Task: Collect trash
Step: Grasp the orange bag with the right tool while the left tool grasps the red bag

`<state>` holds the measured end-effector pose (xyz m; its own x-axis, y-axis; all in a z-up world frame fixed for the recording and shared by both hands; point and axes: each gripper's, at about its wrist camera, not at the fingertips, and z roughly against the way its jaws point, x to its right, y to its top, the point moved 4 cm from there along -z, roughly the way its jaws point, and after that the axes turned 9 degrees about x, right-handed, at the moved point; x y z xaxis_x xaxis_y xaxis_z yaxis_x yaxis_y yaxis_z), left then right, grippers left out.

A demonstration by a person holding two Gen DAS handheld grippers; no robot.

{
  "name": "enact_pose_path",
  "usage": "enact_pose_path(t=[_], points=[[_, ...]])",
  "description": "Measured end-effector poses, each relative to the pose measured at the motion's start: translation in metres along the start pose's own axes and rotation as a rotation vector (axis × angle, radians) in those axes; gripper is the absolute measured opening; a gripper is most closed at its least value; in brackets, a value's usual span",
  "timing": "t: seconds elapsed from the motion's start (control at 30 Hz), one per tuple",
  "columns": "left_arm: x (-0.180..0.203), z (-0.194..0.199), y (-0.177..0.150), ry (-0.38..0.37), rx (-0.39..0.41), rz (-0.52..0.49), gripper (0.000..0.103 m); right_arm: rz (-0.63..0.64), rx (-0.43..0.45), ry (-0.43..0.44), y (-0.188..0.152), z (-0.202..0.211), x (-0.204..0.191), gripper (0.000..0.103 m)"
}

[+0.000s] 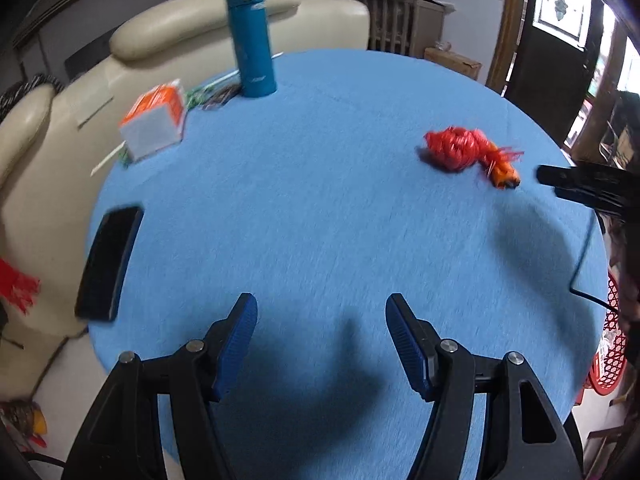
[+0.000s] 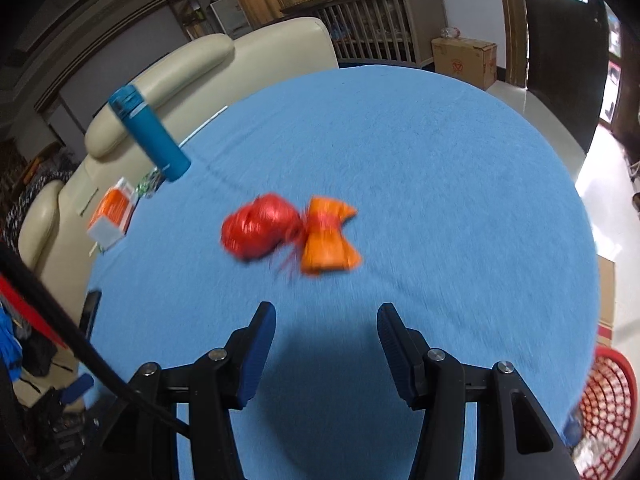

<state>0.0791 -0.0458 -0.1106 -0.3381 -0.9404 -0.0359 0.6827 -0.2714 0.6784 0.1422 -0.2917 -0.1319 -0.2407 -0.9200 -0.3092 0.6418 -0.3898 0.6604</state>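
Two tools stand apart and empty: your right tool faces the red wad and orange wrapper, apparently tied together, mid-bench. Reach, clamp them, then carry to the basket; left tool waits.

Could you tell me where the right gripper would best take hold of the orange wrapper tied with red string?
Probably at its tied waist: the orange wrapper pinches narrow there and flares at both ends. The right gripper, jaws open and empty, could come down from the near side, closing across the waist, avoiding the red string bundle that touches its left.
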Motion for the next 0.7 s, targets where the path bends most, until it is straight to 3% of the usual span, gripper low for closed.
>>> enact_pose_path(t=[0.27, 0.33, 0.37, 0.53, 0.7], points=[[0.022, -0.03, 0.062, -0.104, 0.01, -0.049, 0.068, 0.061, -0.08, 0.004, 0.031, -0.071, -0.012, 0.056], [0.03, -0.039, 0.073, -0.142, 0.007, -0.058, 0.068, 0.073, -0.113, -0.002, 0.029, -0.085, -0.012, 0.051], [0.035, -0.044, 0.078, -0.161, 0.004, -0.066, 0.068, 0.089, -0.118, -0.017, 0.028, -0.089, -0.012, 0.041], [0.069, -0.071, 0.099, -0.259, -0.016, -0.105, 0.073, 0.104, -0.092, -0.003, 0.023, -0.078, -0.002, 0.033], [0.111, -0.101, 0.116, -0.301, -0.026, -0.195, 0.073, 0.048, -0.089, 0.007, 0.011, -0.053, 0.026, 0.031]])
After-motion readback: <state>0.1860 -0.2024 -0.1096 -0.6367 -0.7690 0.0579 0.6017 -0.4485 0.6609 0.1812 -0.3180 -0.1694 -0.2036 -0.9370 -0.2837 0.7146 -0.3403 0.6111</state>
